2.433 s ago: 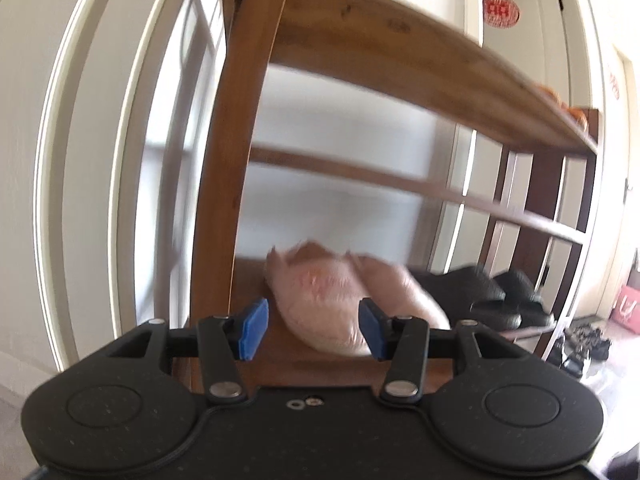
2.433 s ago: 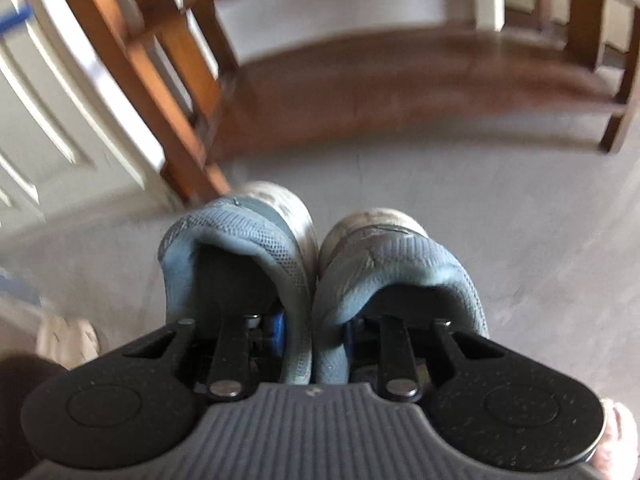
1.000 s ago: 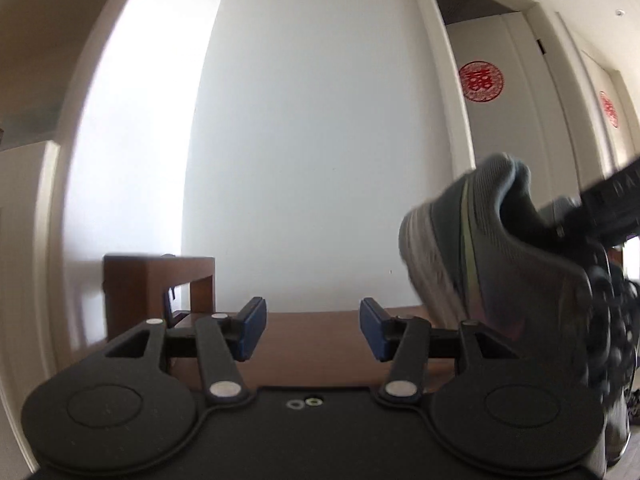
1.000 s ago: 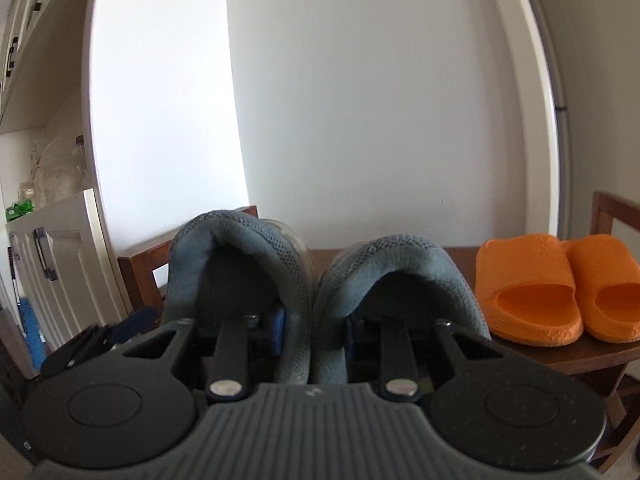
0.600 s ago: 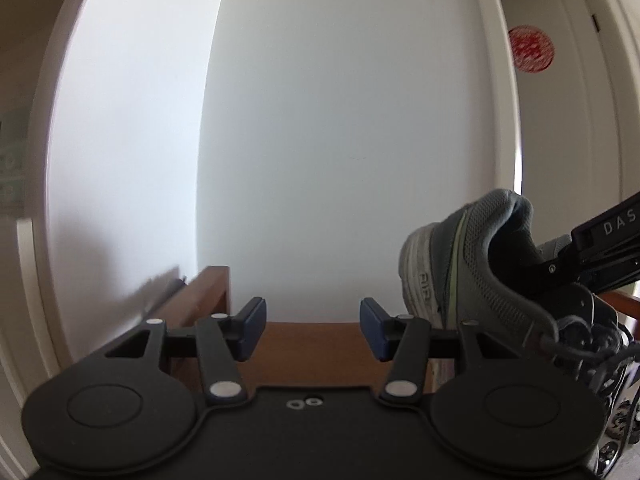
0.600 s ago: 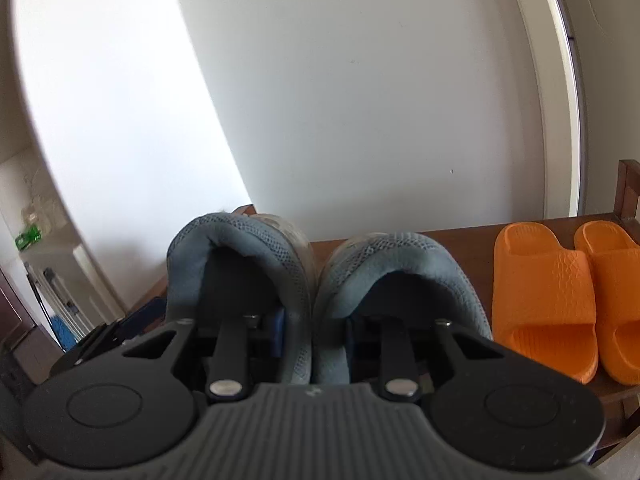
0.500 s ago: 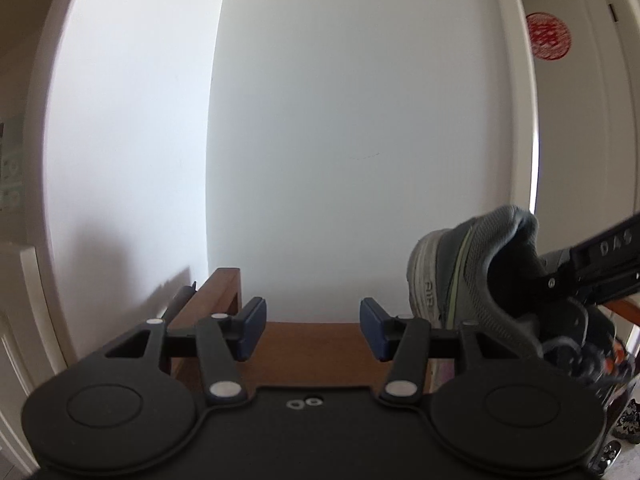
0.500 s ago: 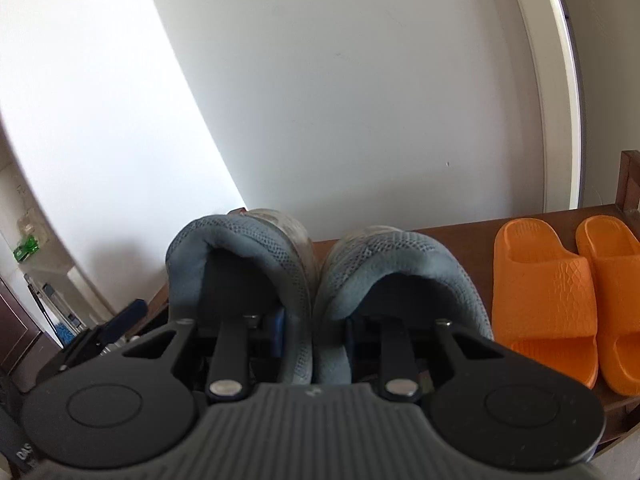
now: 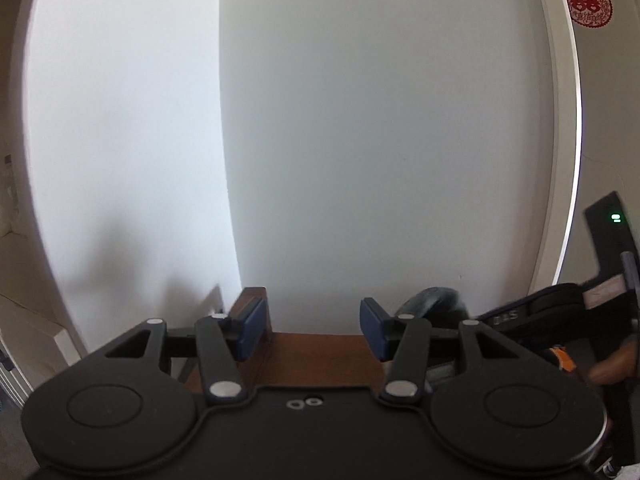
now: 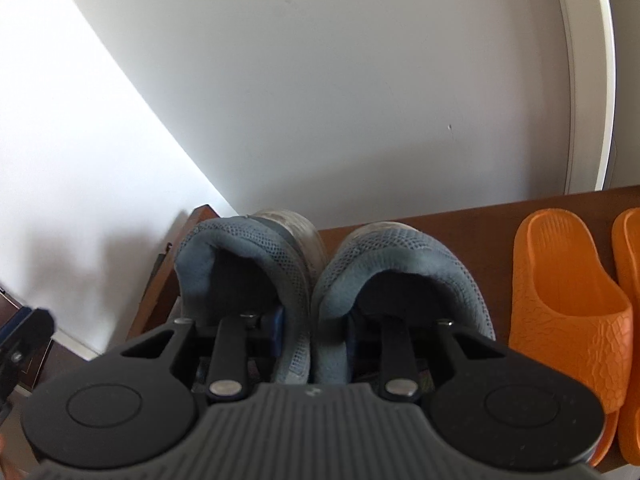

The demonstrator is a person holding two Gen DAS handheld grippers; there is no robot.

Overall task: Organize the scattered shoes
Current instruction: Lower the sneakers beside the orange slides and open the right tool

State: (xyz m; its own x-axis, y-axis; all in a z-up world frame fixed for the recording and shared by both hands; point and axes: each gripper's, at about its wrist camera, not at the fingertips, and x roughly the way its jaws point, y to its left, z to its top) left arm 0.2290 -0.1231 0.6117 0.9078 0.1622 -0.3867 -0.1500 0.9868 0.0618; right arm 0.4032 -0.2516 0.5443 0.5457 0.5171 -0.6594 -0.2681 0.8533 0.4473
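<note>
Pinching 2 grey sneakers (image 10: 320, 280) by inner collars with right gripper (image 10: 312, 328), jaws easing apart; resting over wooden shelf top (image 10: 472, 232), beside orange slippers (image 10: 568, 304); holding left gripper (image 9: 312, 330) parted, empty.

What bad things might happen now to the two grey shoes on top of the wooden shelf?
1. The right gripper, one finger inside each grey mesh sneaker, is opening; pulling out carelessly might drag a shoe along.
2. The left sneaker sits near the end of the brown wooden shelf top, so a nudge could tip it off.
3. A sideways swing might knock the orange foam slides beside them.
</note>
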